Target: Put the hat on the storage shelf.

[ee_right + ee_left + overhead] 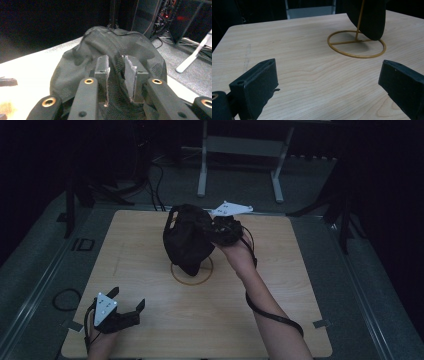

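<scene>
A black mesh cap [186, 240] hangs over a thin gold wire stand whose ring base [192, 279] rests on the middle of the wooden table [280, 320]. My right gripper [214, 232] reaches in from the right and is shut on the cap's fabric; in the right gripper view the jaws [116, 66] pinch a fold of the cap [80, 62]. My left gripper [127, 299] sits low at the table's front left, open and holding nothing. In the left gripper view its jaws [327, 72] stand wide apart, with the ring base [355, 56] and the cap's lower edge [370, 20] beyond them.
A grey metal frame with two legs [202, 175] stands on the floor behind the table. Dark tripod-like stands [70, 205] flank the table's far corners. A cable loop [65, 299] lies off the left edge. Bare tabletop lies between the left gripper and the stand.
</scene>
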### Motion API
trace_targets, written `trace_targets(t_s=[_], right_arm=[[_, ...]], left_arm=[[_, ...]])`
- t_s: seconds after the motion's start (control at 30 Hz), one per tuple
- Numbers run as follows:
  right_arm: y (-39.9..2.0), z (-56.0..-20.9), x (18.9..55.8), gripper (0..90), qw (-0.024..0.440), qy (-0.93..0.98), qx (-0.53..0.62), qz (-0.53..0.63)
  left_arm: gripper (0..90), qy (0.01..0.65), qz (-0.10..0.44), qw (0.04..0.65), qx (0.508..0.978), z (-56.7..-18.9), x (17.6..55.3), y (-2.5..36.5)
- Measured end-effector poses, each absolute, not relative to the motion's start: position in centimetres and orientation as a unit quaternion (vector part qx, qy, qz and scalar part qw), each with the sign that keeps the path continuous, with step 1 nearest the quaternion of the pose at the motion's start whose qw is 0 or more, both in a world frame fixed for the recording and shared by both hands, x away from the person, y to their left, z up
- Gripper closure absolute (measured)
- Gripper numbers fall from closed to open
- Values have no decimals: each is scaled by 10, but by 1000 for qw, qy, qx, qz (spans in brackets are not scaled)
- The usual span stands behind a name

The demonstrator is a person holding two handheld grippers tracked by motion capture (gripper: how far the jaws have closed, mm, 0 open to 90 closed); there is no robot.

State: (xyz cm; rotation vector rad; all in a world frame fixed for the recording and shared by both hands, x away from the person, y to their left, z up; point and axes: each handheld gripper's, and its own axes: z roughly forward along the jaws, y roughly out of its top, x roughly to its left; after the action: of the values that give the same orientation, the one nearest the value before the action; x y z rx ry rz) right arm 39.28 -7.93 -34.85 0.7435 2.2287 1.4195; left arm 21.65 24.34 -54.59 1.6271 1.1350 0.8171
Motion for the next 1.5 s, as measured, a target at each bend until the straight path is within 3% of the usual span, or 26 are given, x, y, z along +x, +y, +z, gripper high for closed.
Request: trace_targets(t_s=[0.43,0.87,1.5], right_arm=[[-98,-345,391,389,187,795,270,510],[-129,-357,389,150,156,784,269,537],[-164,-389,388,134,170,791,279,517]], left_arm=[[29,467,332,479,665,-546,216,243],[29,468,332,479,664,-547,217,242],[29,468,333,476,666,-548,216,241]])
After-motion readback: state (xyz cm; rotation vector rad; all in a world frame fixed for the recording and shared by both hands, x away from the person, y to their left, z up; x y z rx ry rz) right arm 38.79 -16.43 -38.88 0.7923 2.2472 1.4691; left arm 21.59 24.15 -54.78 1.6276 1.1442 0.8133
